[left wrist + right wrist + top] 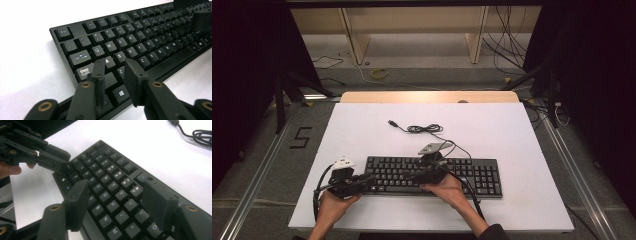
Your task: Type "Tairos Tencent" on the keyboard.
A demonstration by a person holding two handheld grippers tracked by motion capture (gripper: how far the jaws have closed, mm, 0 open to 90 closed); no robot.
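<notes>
Jaws on the left gripper (113,75) stand narrow, nothing between them, hovering over the Caps Lock/A corner of the keyboard (432,175). Right gripper (117,205) jaws stand wide over the G–K keys, also empty. Keyboard lies flat at the near middle of the bench (362,130).

Risks, as I judge them: jaw tips snag a keycap and pop it; a push at one end skews the board; its loose cable (424,129) drags. Bench top is white and smooth, so sliding is likely. Room is dark at the sides, shelving behind, floor cables.
</notes>
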